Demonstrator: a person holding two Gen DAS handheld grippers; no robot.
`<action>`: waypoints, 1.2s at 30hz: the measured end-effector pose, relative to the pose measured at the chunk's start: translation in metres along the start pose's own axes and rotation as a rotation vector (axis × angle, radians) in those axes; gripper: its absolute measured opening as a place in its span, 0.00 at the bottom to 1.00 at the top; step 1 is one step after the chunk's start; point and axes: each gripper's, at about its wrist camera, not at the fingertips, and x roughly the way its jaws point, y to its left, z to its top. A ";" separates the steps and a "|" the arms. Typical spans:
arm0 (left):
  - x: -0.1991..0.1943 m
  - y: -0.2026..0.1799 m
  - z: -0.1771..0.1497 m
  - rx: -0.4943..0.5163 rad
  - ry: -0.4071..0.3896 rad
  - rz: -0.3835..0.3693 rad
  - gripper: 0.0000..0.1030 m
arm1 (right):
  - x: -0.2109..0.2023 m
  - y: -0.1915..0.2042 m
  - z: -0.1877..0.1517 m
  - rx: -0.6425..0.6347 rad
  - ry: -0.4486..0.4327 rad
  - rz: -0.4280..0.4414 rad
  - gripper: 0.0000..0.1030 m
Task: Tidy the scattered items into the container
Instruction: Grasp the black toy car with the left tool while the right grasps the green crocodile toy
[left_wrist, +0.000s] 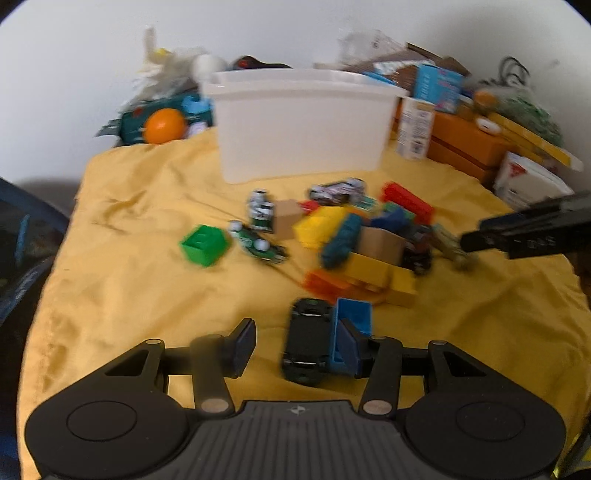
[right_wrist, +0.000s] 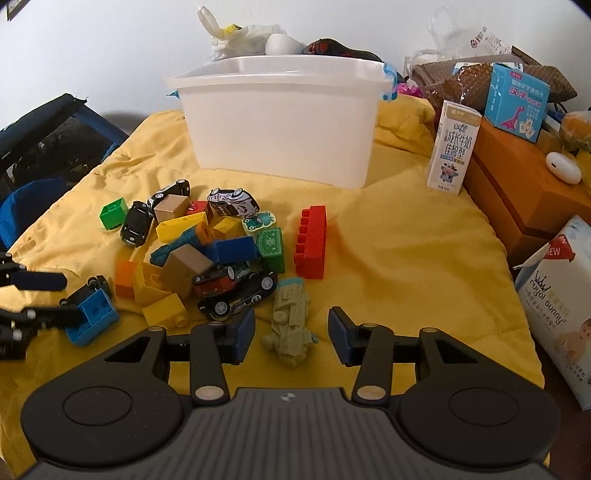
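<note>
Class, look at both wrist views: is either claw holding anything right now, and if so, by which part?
Nothing is held. The right claw stands open around the pale green toy vehicle. The left claw is open beside the blue block and black toy car.

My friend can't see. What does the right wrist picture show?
Open right tongs straddle a pale green toy vehicle on a yellow cloth. Left of it lies a pile of colourful plastic blocks and toy cars; a white plastic bin stands behind.
</note>
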 end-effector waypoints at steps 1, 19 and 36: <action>-0.001 0.004 0.000 -0.005 -0.004 0.016 0.51 | -0.001 -0.001 0.000 0.005 -0.002 0.000 0.47; 0.022 -0.019 -0.007 0.092 0.063 -0.014 0.52 | 0.001 0.005 -0.001 0.000 0.010 0.000 0.48; 0.029 -0.020 -0.002 0.082 0.071 -0.021 0.45 | 0.018 0.012 -0.006 -0.041 0.045 -0.028 0.50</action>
